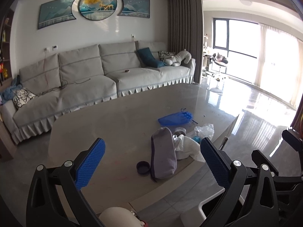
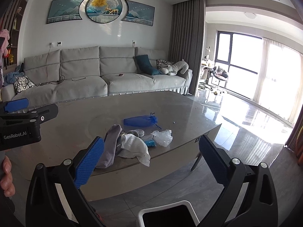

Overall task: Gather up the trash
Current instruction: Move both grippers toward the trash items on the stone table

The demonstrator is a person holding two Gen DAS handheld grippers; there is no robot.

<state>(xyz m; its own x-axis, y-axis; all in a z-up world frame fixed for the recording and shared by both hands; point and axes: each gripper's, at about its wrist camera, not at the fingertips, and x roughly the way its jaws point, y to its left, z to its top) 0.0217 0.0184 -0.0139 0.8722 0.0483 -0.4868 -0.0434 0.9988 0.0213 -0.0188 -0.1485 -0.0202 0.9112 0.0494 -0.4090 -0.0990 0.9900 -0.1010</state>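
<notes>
Trash heap at the tabletop's near edge, both hand-held grippers released and empty

Crumpled clear plastic (image 2: pixel 162 137) lies at the heap's 3 o'clock, beside a white cloth (image 2: pixel 135 148), a grey sock (image 2: pixel 111 147) and a blue pouch (image 2: pixel 140 121) at 12 o'clock on the tabletop (image 2: pixel 75 124). Right hand-held gripper (image 2: pixel 151 160) and left hand-held gripper (image 1: pixel 152 162) hover apart; best pinch the plastic alone, then drop into the white bin (image 2: pixel 170 211) at 6 o'clock

Cloths (image 2: pixel 132 147) and blue pouch (image 2: pixel 140 121) on grey table (image 2: pixel 75 121)
</notes>
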